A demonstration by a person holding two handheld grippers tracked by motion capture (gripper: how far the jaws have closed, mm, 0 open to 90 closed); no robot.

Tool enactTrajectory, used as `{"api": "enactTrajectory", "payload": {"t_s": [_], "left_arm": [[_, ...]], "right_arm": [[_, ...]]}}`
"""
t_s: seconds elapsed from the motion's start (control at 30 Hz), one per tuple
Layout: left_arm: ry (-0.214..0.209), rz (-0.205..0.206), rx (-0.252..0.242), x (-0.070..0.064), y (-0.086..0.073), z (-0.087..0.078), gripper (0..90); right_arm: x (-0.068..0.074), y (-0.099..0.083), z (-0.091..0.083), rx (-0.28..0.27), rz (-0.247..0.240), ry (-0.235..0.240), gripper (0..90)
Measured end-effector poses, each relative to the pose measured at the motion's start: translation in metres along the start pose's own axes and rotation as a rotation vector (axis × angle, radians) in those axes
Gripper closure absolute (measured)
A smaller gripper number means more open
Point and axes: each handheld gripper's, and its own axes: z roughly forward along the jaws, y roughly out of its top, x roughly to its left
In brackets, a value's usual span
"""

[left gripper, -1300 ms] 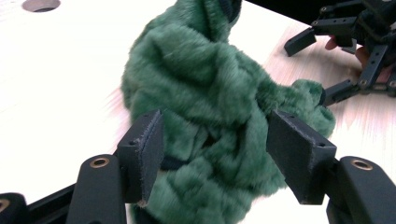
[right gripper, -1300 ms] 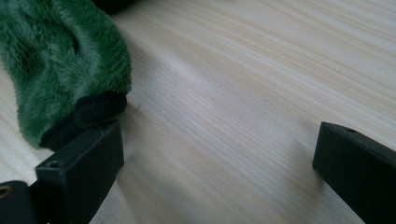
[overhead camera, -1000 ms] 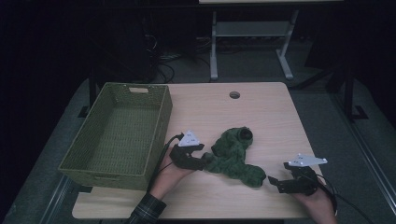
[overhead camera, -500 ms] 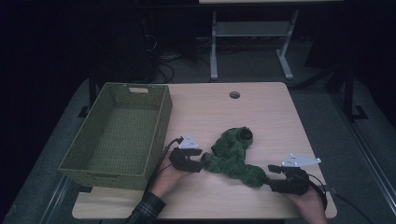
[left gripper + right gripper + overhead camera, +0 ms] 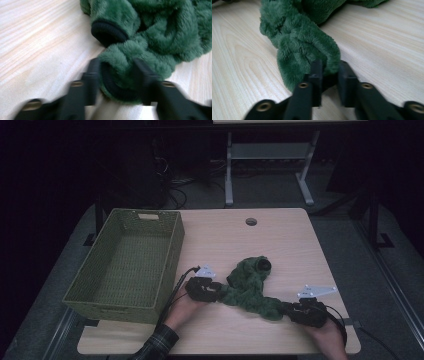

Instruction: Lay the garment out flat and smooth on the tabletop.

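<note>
A dark green fleece garment [image 5: 250,285] lies bunched on the wooden table [image 5: 280,240], toward its near side. My left gripper [image 5: 218,292] is at the garment's left end. In the left gripper view, its jaws [image 5: 116,72] press on both sides of a black-trimmed cuff [image 5: 117,85], and a second cuff [image 5: 110,32] lies just beyond. My right gripper [image 5: 290,310] is at the garment's right end. In the right gripper view, its jaws [image 5: 329,72] stand close together and pinch a fold of the fleece [image 5: 299,37].
A green woven basket [image 5: 115,312] stands along the table's left side, with nothing in it. A round cable hole [image 5: 251,221] sits near the far edge. Bare tabletop stretches beyond and to the right of the garment. Dark floor and a desk frame lie behind the table.
My right gripper has slid left to the garment's right end and closed on it. The left gripper has stayed at the left end, its jaws blurred around the cuff.
</note>
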Motion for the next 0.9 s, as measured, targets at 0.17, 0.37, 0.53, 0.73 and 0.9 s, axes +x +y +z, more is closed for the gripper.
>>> {"api": "enactTrajectory", "payload": {"t_s": [0.17,0.37,0.53,0.73,0.9], "left_arm": [[0.009,0.025,0.027,-0.009,0.004,-0.007,78.9],[-0.004,-0.024,-0.008,-0.018,-0.006,-0.028,78.9],[-0.023,-0.028,-0.006,-0.031,-0.018,-0.037,79.3],[-0.041,-0.025,0.033,-0.047,-0.032,-0.037,79.7],[-0.038,-0.032,0.020,-0.048,-0.036,-0.038,73.0]], "right_arm": [[0.001,0.002,-0.004,0.007,-0.016,-0.026,81.6],[-0.001,0.006,-0.013,0.003,-0.052,-0.081,82.2],[-0.009,0.002,-0.021,0.033,-0.047,-0.142,83.5],[-0.013,-0.004,-0.026,0.060,-0.039,-0.157,83.8],[-0.012,-0.008,-0.025,0.062,-0.040,-0.152,81.8]]}}
